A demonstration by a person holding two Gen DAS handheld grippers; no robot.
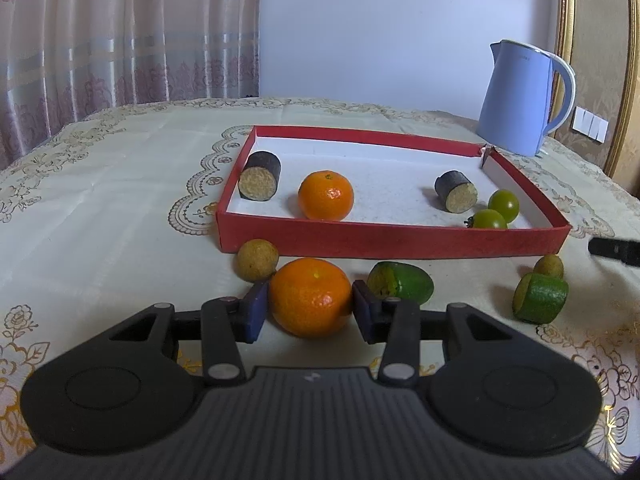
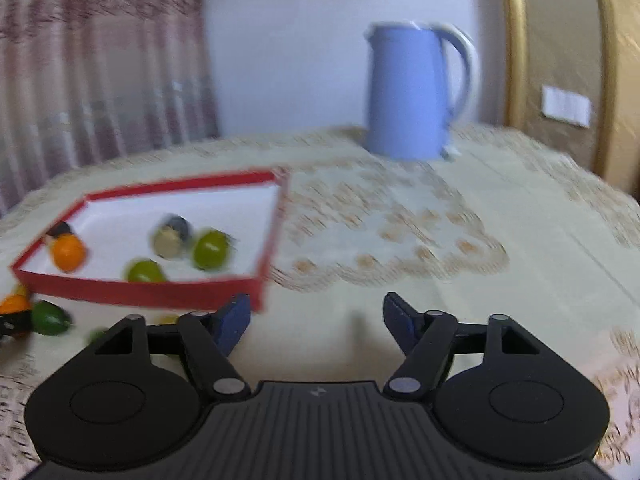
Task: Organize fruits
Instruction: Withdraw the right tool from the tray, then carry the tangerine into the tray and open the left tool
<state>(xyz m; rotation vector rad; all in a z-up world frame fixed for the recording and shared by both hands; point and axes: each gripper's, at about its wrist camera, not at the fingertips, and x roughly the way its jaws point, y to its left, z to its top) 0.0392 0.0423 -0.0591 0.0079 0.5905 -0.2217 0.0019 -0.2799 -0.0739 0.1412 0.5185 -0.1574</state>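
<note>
Gripping the orange [image 1: 310, 297] across its middle, left gripper [image 1: 309, 310] pads clamp both sides. Round, smooth-skinned, probably slippery; squeeze gently. Right gripper [image 2: 316, 322] fingers apart, empty.

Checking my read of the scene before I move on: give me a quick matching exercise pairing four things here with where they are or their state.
Things:
1. near orange
2. far orange
3. blue kettle
4. right gripper

Places or states:
A. jaws open, nothing between them
B. inside the red tray
C. between the left gripper pads, in front of the tray
D. on the tablecloth behind the tray

Pairs: 1-C, 2-B, 3-D, 4-A
</note>
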